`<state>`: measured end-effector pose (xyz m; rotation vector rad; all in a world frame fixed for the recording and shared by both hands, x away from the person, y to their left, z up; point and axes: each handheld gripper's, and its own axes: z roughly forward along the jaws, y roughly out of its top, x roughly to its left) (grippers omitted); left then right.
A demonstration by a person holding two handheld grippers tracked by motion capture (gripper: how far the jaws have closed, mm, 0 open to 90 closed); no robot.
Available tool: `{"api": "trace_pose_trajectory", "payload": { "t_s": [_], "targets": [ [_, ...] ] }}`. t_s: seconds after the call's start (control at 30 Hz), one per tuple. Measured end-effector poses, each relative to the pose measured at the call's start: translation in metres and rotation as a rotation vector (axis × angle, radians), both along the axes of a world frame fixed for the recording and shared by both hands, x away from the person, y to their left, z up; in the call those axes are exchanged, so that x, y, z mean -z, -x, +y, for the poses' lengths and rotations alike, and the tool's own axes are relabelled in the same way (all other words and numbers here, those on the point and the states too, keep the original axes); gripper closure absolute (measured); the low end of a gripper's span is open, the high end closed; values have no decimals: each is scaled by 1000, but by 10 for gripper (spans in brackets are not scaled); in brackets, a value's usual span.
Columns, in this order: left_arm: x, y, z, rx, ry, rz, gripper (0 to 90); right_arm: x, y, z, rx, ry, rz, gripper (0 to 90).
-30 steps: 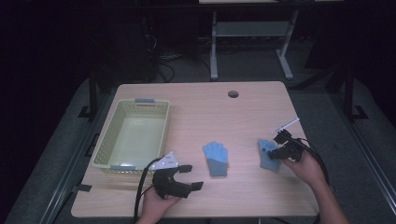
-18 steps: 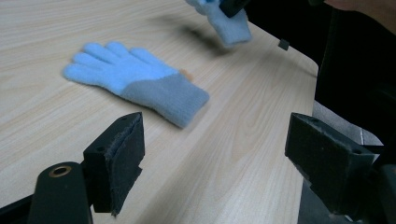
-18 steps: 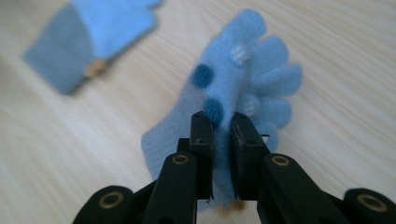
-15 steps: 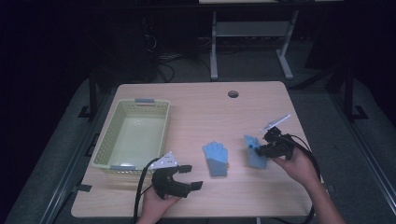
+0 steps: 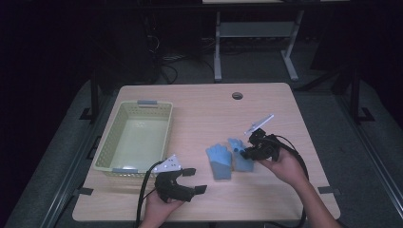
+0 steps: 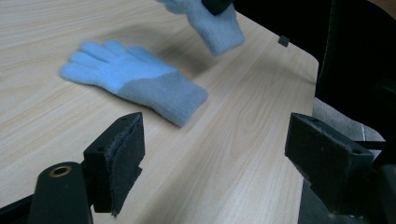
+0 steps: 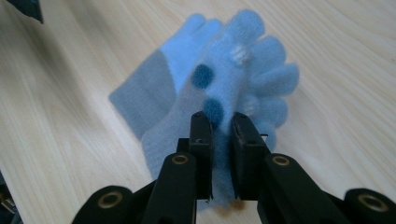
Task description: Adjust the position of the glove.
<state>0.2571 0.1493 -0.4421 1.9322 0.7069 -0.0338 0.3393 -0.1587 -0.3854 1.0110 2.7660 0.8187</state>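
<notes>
A wooden counter (image 5: 199,109) carries a pale green basket (image 5: 134,137) at left, with nothing visible inside. The right hand-held gripper (image 7: 219,135) is clamped on a dotted blue glove (image 7: 243,79), lifted just above the counter at centre right. A second blue glove (image 5: 219,161) lies flat beside it. The left hand-held gripper (image 6: 215,154) rests at lower left with jaws wide apart, holding nothing. Judging by this, neither glove is binned yet.

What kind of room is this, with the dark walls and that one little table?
Probably a lab or recording studio rather than a home. A lone wooden table stands under dim light, cables trail over the dark floor behind it, and a metal equipment stand sits at the back.
</notes>
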Motion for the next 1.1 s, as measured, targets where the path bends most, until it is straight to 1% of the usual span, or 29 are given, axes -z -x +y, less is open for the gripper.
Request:
{"api": "trace_pose_trajectory", "payload": {
  "t_s": [0.07,0.1,0.2,0.23,0.27,0.3,0.33,0.43,0.53,0.6,0.63,0.7,0.73,0.77,0.87,0.97,1.1],
  "targets": [
    [0,0,0,1,-1,1,196,1,0,3,-8,4,1,805],
    [0,0,0,0,-4,4,196,2,-2,10,-22,6,7,805],
    [0,0,0,0,0,2,196,3,-3,14,-27,5,8,805],
    [0,0,0,2,-6,1,196,3,-4,20,-36,2,6,805],
    [0,0,0,2,-6,1,196,3,-4,20,-36,2,6,805],
    [-1,1,0,-8,3,0,197,4,-5,25,-48,-3,6,805],
    [-1,1,1,-12,3,-2,198,4,-5,27,-49,-4,12,805],
    [-2,1,3,-17,6,-13,199,6,-7,33,-59,4,4,803],
    [-2,1,3,-22,13,-14,199,7,-7,39,-64,0,16,803],
    [-3,0,3,-25,12,-16,199,8,-6,41,-71,1,14,803],
    [-2,0,4,-27,15,-11,199,9,-6,47,-84,1,19,802],
    [-2,-1,5,-29,18,-14,199,10,-6,51,-88,-3,30,802],
    [-2,-1,5,-29,18,-14,199,11,-7,52,-94,1,24,802],
    [-3,-1,5,-34,20,-9,199,12,-7,54,-96,4,26,802],
    [-3,-1,6,-34,20,-10,199,13,-7,57,-103,7,27,800],
    [-3,-1,7,-36,24,-9,199,15,-6,61,-106,1,38,799],
    [-3,-2,7,-38,26,-6,199,20,-8,65,-101,20,52,796]
  ]
}}
